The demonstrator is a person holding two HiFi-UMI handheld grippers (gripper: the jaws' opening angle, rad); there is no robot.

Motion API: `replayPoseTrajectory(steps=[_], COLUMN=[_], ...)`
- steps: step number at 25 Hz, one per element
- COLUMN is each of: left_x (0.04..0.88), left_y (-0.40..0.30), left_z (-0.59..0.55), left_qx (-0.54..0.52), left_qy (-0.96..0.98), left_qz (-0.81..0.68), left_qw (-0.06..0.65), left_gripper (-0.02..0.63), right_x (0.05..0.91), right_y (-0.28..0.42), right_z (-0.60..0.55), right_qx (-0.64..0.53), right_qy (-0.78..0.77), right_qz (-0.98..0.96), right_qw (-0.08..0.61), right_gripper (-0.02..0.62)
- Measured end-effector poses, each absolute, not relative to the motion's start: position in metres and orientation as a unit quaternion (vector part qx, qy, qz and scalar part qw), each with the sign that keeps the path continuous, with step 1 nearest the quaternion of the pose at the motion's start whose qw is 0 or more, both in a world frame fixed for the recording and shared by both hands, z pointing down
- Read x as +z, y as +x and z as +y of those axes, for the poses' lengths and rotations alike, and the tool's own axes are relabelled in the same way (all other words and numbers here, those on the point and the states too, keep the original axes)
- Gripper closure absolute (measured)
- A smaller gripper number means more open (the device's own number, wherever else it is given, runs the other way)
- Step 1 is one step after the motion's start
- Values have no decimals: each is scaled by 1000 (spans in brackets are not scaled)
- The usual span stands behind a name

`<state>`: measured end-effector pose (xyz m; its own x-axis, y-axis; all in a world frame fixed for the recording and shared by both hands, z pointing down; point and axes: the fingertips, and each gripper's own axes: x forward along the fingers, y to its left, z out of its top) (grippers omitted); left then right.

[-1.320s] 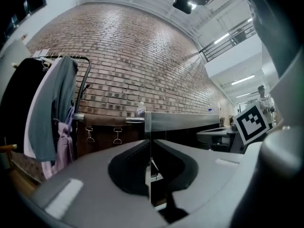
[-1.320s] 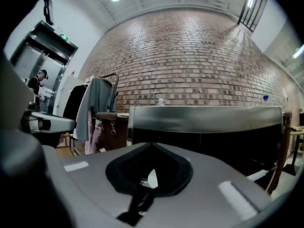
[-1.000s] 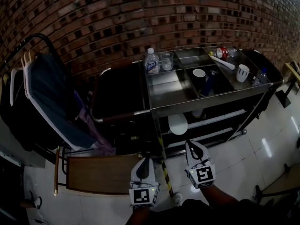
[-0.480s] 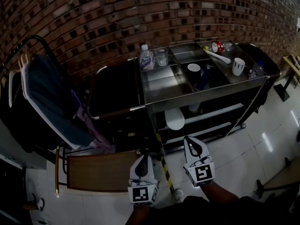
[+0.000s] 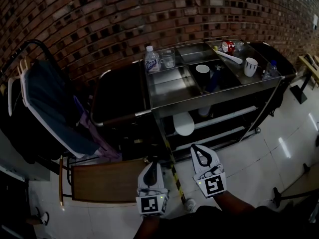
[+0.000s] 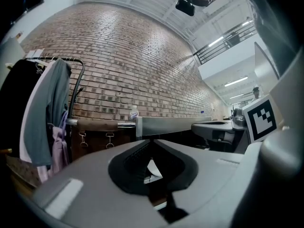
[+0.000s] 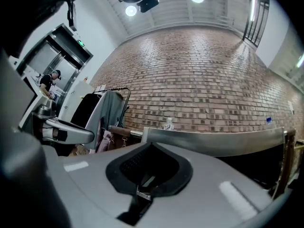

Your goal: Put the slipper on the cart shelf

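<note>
Okay, nearest us, at 6 o'clock in the head view: the left gripper point(image 5: 154, 161) has its jaws shut with nothing between them. The right gripper point(image 5: 194, 147) is shut too, and empty. Over the last second the right one has lifted slightly and rolled toward 11 o'clock, while the left barely shifted. Just beyond, at the right gripper's 12 o'clock, the white rounded slipper point(image 5: 184, 125) lies on the middle shelf point(image 5: 229, 117) of the stainless steel cart point(image 5: 214, 92). It is apart from both grippers and in the same spot on the shelf as a second ago. We judge the placing done and the hands backing off. Further out at 12 o'clock, a clear plastic bottle point(image 5: 149, 59) stands on the cart top, with the red brick wall point(image 5: 99, 14) behind.
</note>
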<state>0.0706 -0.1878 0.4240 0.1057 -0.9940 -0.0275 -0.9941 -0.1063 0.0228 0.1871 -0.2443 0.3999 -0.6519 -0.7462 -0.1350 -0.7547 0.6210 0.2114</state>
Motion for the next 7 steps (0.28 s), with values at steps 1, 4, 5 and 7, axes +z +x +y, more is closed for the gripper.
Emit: replayPoseTrajectory(steps=[1, 4, 5, 7], left_x=[424, 426, 426, 426], left_y=[71, 72, 72, 73], left_z=[-188, -189, -189, -190], left_qx=[17, 15, 15, 14], left_qy=[-743, -743, -743, -743], left_qz=[669, 669, 669, 669], left_qw=[1, 3, 4, 5], left_gripper=[575, 575, 575, 575], right_x=[401, 404, 404, 406], right_y=[186, 186, 186, 187], right_z=[-244, -246, -246, -248], right_qx=[126, 127, 129, 133], right_qy=[-416, -416, -416, -416], right_qz=[901, 900, 900, 900], right_qw=[15, 12, 9, 1], right_gripper=[594, 594, 594, 594])
